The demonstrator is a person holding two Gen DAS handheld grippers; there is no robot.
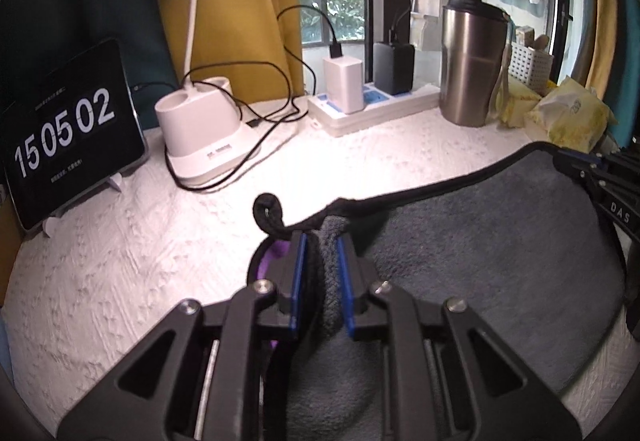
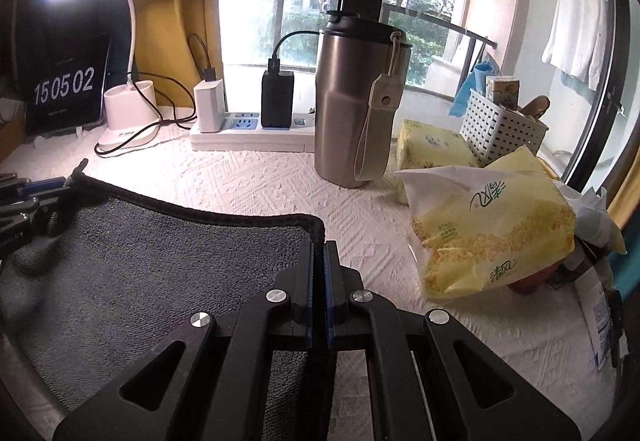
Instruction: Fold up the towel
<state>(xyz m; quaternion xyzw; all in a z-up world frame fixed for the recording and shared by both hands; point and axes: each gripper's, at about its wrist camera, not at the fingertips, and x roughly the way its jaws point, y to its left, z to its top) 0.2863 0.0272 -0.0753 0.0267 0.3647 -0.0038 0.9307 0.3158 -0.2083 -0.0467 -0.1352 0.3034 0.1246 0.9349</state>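
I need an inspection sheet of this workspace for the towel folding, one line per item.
Surface: white textured cloth covers the table.
Job's things: grey towel with black edging, held up at two corners.
Clutter: steel tumbler, yellow tissue packs, white basket, tablet clock, desk lamp base.
Grippers: left gripper shut on bunched towel corner; right gripper shut on towel edge.
Cables: black cables loop around the lamp base; power strip with two chargers plugged in.
Surroundings: window, yellow curtain, hanging white shirt.
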